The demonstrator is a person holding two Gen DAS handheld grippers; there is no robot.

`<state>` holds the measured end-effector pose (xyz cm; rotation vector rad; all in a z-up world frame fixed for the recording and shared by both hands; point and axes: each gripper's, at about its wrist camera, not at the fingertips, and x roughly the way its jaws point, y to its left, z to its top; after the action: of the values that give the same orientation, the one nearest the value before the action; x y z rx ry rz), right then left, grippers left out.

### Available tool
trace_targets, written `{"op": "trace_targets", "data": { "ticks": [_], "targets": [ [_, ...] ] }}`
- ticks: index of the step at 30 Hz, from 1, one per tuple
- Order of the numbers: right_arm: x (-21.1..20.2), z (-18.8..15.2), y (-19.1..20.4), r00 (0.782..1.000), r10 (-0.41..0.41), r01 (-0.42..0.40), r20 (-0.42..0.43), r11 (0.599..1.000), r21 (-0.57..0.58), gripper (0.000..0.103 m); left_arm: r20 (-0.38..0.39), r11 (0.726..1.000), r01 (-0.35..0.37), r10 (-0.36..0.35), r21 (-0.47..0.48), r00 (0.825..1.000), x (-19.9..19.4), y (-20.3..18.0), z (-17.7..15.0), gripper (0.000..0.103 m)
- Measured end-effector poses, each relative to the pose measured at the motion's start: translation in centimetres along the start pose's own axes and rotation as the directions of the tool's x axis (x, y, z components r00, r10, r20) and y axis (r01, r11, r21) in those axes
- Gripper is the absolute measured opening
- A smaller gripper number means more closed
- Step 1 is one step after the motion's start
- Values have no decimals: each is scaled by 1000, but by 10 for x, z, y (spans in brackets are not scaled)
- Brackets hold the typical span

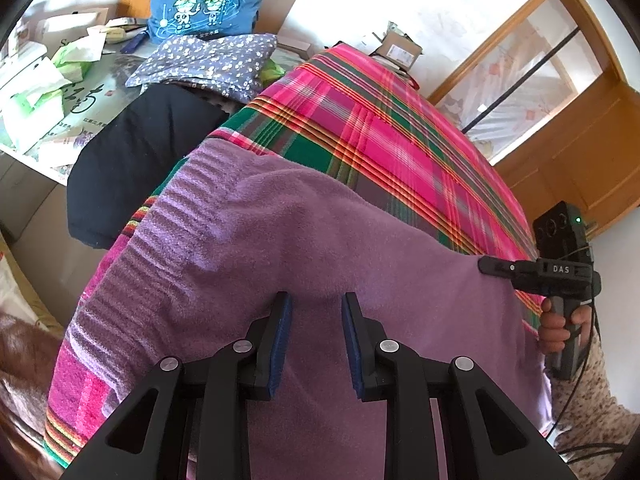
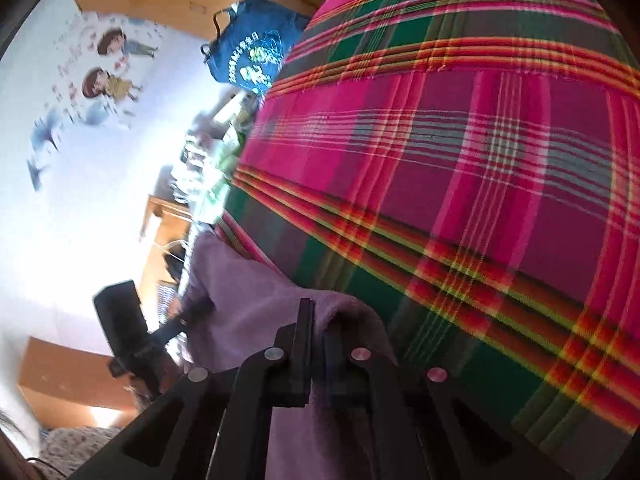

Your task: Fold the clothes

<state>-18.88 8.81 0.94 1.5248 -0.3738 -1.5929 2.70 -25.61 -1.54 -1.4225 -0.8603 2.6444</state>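
From your left wrist cam: the purple sweater [image 1: 320, 240] is spread on the plaid blanket [image 1: 400, 120], with its ribbed hem running up the left side, so the long axis goes roughly from that hem across to the right. Your left claw [image 1: 316, 320] hangs right over the sweater's near part with its jaws partly apart. Fabric shows in the gap, but the blue pads [image 1: 285, 332] aren't pressing on anything, so no grip there. Off at the sweater's right edge you can see your right claw [image 1: 490, 266] with its tip on the cloth, and your hand [image 1: 560, 328] on the grip just below it. Past the sweater's far-left side there's a black garment [image 1: 132, 160] and a blue bag [image 1: 204, 0] — the bag looks stuffed, but I can't tell with what.

Right wrist cam is blurry. Here the right claw [image 2: 318, 320] has its jaws together, clamped on a raised fold of the sweater [image 2: 248, 292] at its edge, with the blanket [image 2: 460, 160] stretching away behind it.

My read: the right side owns the edge, so the fold probably goes from there across toward the hem. Your left claw is nearer the middle and could pin it.
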Motion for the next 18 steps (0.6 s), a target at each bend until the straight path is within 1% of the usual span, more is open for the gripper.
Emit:
{"op": "trace_targets", "data": {
  "ticks": [2,4,5,7,9,13,15,17,18],
  "targets": [
    [-9,-1,9,1000,-2,2,7,999,-45,6,-1,1000,-1,1,-1,1000,0,0,0,27],
    [-22,-5,17,998,-54,57,37,994,-90,17,-2,1000,-3,3,0,1000,0,-1,1,27],
    [-27,-7,19,996,-73,78,49,992,-100,19,-1,1000,-3,3,-1,1000,0,-1,1,27],
    [-42,-17,22,990,-114,124,85,985,-120,19,2,1000,-4,4,0,1000,0,-1,0,27],
    [-50,-31,25,982,-161,175,96,972,-158,19,4,1000,0,0,-6,1000,0,0,0,27],
    [-52,-57,25,956,-273,290,107,934,-208,19,5,1000,-2,2,-3,1000,0,0,0,27],
    [-51,-64,26,949,-297,314,109,923,-223,19,7,1000,-5,5,-2,1000,0,0,0,27],
    [-48,-70,26,947,-303,319,103,918,-234,19,9,1000,-8,8,1,1000,0,-1,-1,27],
    [-45,-71,26,943,-318,332,97,912,-242,19,10,1000,-9,9,0,1000,0,-1,-1,27]
  ]
}}
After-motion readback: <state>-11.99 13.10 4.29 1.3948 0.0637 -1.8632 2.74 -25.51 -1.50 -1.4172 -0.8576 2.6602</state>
